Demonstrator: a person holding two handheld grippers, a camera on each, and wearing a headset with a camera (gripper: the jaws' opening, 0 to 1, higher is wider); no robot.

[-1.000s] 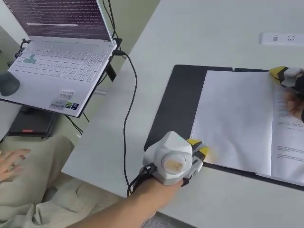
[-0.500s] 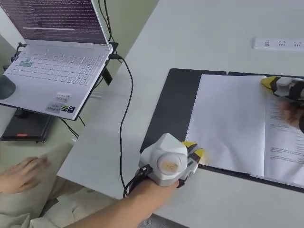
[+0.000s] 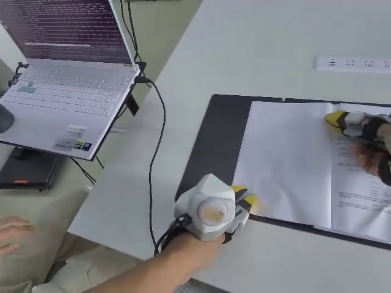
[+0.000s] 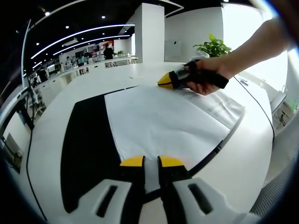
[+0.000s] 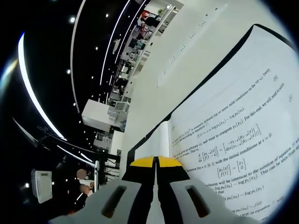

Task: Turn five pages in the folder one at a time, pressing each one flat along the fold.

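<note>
We log: folder [image 3: 214, 140] open flat on table [image 3: 244, 49] | left gripper [image 3: 243, 198] at blank page's [image 3: 281, 159] near edge, jaws narrowly apart, grasp we cannot tell | right gripper [image 3: 333, 118] jaws clenched together, tip at fold's [image 3: 331, 183] far end.

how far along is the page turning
Done: at least one turned page lies flat on the folder cover; the count isn't readable. In hand: right gripper, jaws shut, sits at the fold near its top; left gripper rests at that page's lower edge. Left: further turns from the printed pages.
</note>
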